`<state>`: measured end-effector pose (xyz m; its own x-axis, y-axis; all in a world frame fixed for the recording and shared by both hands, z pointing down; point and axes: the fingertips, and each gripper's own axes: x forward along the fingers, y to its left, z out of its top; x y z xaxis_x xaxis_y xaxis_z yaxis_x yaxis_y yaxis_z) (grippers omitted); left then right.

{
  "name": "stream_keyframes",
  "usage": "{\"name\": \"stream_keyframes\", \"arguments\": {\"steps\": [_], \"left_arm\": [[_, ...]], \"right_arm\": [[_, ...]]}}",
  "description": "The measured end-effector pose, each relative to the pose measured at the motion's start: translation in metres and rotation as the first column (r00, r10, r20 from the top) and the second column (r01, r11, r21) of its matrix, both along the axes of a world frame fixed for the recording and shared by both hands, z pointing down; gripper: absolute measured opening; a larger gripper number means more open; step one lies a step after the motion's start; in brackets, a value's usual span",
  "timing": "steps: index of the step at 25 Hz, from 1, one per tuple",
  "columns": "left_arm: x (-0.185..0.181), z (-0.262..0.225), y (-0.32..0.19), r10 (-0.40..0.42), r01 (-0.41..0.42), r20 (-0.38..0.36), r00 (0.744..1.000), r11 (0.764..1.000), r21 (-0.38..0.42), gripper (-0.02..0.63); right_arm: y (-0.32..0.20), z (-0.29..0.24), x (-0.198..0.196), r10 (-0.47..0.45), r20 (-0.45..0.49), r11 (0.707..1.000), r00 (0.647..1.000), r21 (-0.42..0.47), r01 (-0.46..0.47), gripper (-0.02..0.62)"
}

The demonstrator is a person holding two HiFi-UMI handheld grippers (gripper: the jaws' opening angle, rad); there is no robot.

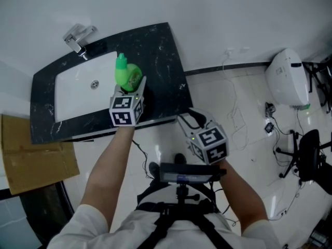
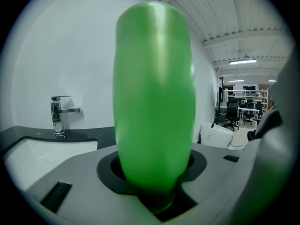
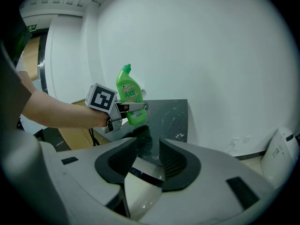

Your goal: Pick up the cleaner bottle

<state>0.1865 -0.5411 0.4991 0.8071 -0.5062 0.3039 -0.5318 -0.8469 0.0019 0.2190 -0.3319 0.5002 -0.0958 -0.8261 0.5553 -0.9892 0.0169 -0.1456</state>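
Observation:
The green cleaner bottle is held upright in my left gripper, whose jaws are shut on its lower body. In the right gripper view the bottle hangs a little above the dark marble counter, its reflection beneath it. In the left gripper view the bottle fills the middle between the pads. My right gripper is off the counter's front right corner, over the floor. Its jaws stand apart with nothing between them, pointing toward the bottle.
A white sink basin with a chrome faucet sits in the black counter left of the bottle. A cardboard sheet lies lower left. A white appliance, cables and an office chair stand on the floor at right.

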Motion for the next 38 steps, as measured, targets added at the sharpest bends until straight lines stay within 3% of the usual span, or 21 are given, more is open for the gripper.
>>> {"name": "stream_keyframes", "arguments": {"steps": [25,38], "left_arm": [[-0.033,-0.064,0.027,0.022,-0.019,-0.054,0.998,0.999,0.051,0.181],[-0.060,-0.095,0.053,0.041,-0.039,-0.028,0.999,0.996,0.074,0.181]], "right_arm": [[0.007,-0.021,-0.024,-0.016,-0.013,0.998,1.000,0.062,0.016,0.149],[0.013,-0.029,-0.043,-0.042,-0.014,0.994,0.999,0.096,0.043,0.149]]}}
